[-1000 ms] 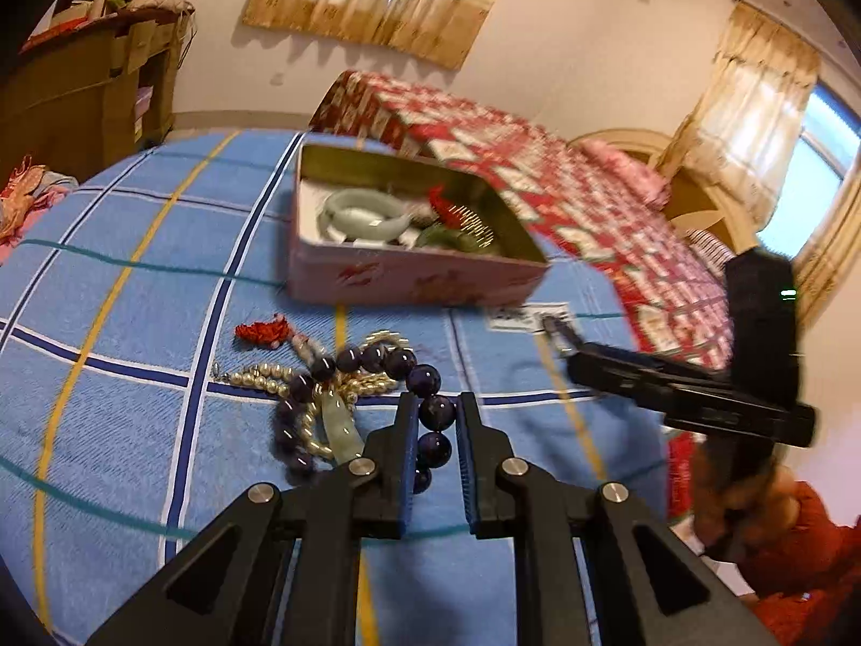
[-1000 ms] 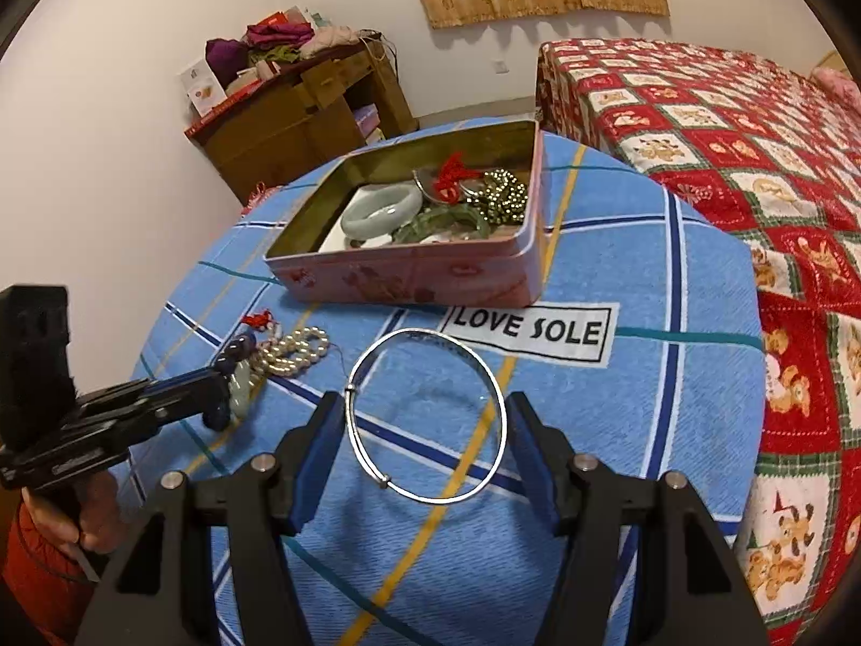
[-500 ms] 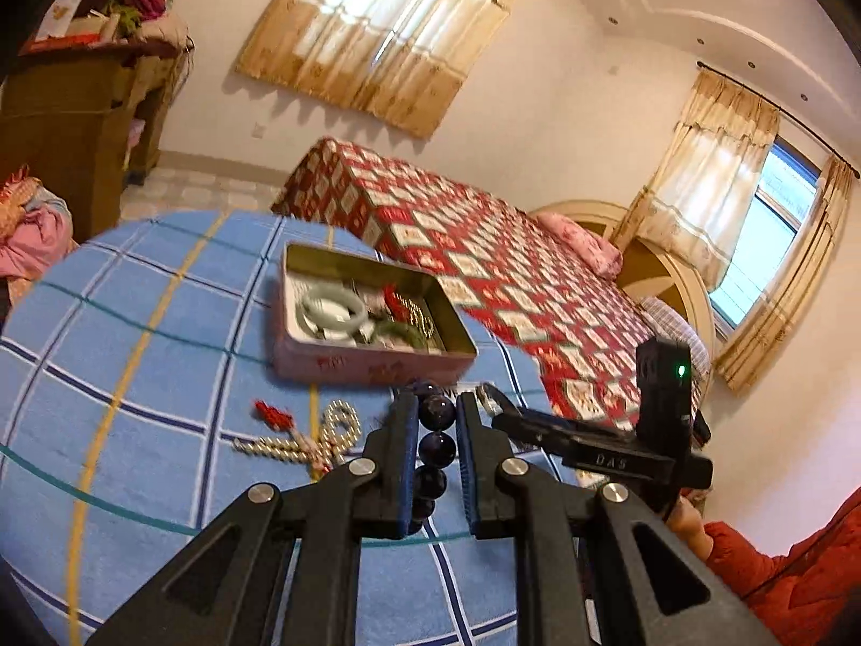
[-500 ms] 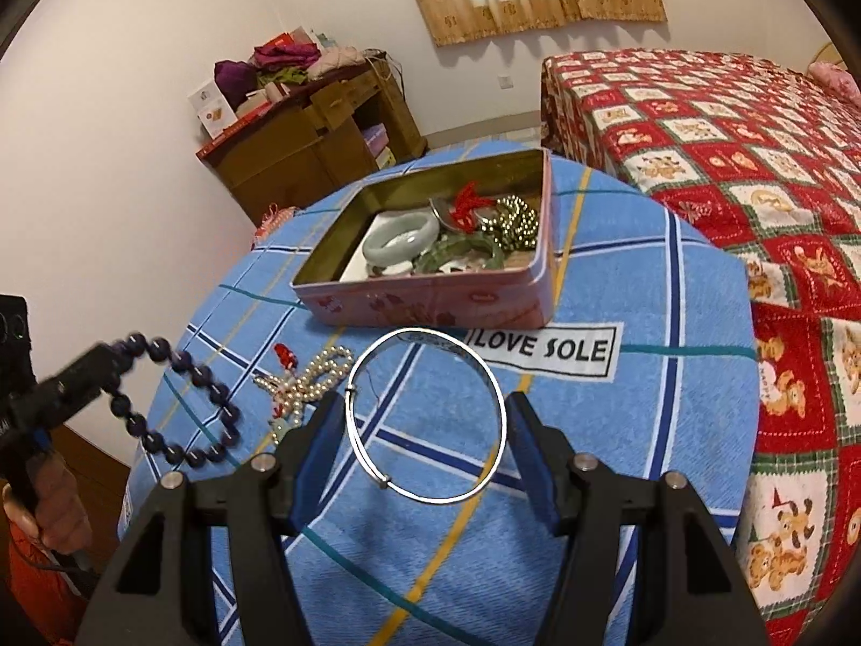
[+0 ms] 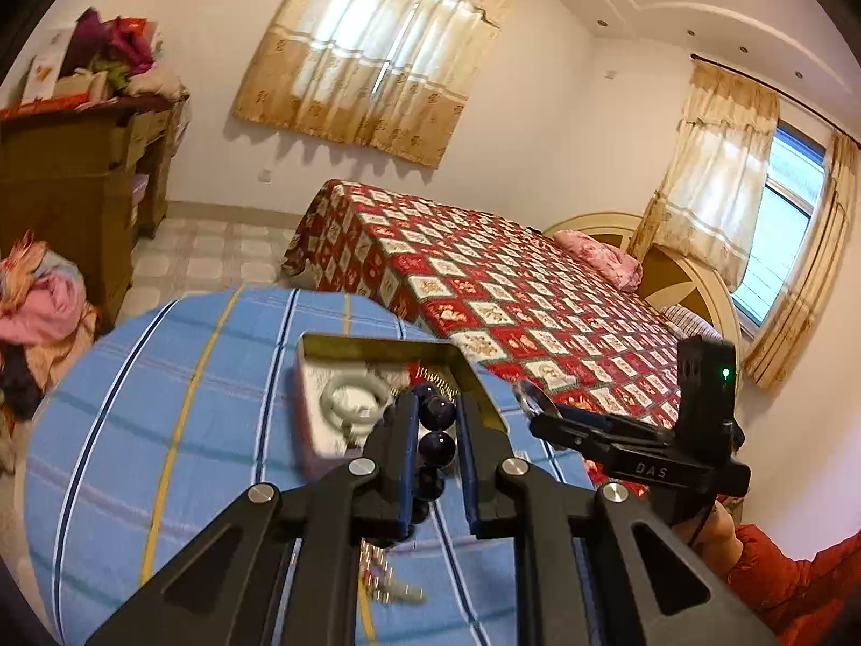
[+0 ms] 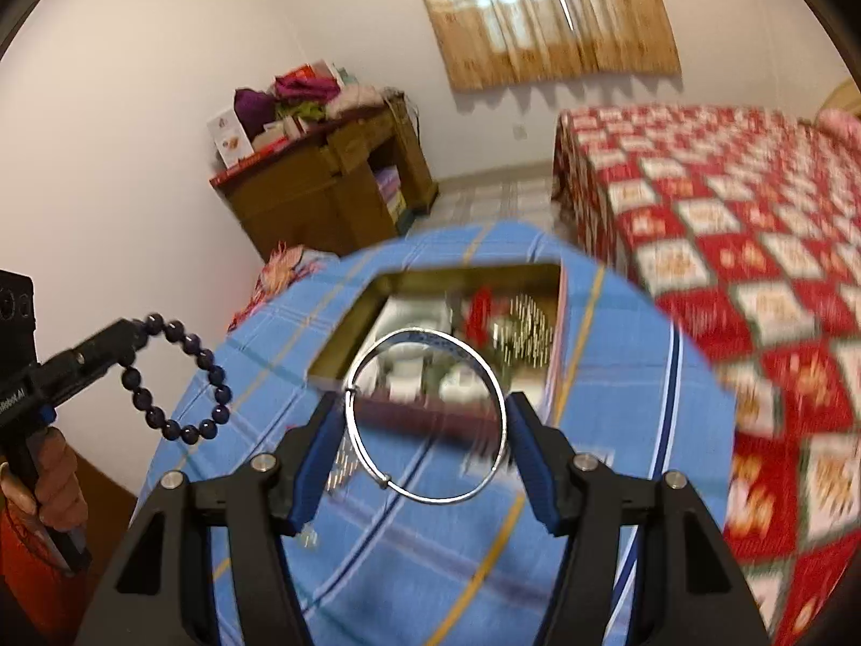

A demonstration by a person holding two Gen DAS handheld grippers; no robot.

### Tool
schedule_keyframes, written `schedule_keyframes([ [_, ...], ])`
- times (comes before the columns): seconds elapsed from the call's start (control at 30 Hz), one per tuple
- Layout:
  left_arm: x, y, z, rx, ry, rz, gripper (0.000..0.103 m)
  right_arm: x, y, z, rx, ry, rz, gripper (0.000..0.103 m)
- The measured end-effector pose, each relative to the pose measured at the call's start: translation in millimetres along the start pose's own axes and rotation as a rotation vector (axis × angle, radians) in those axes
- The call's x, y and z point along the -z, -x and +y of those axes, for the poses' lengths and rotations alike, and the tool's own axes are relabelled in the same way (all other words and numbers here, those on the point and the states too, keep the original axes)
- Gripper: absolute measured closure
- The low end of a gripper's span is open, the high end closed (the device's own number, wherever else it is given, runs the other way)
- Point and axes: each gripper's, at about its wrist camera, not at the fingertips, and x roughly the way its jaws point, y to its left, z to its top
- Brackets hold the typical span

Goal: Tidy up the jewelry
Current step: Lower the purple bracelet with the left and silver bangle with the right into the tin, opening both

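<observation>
Jewelry is airborne short of the open tin, because I have my left gripper clenched on the dark bead bracelet and my right gripper clamping the silver bangle for dropping in.

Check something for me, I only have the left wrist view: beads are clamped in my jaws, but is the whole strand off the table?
Observer: Yes. The dark bead bracelet hangs as a full loop from the left gripper, clear of the blue cloth.
Operator: What is the right gripper holding?
Observer: The right gripper is closed across a thin silver bangle, pads on both sides.
Operator: Where is it aimed?
Observer: Toward the open tin.
</observation>
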Motion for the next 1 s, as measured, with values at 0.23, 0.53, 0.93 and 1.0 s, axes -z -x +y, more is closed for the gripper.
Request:
schedule_keyframes([
  [0.23, -23, -59, 6, 0.024, -0.012, 0.034, 0.089, -28, -44, -21, 0.015, -0.047, 0.0, 0.039],
  [0.53, -15, -114, 20, -0.038, -0.027, 0.112, 0.089, -26, -84, -40, 0.027, -0.109, 0.047, 0.039],
  [0.93, -10, -136, 35, -0.091, -0.03, 0.159, 0.089, -21, -104, -30, 0.085, -0.034, 0.072, 0.039],
  [1.0, -9, -137, 38, -0.125, -0.029, 0.16, 0.089, -21, -105, -29, 0.091, -0.023, 0.068, 0.039],
])
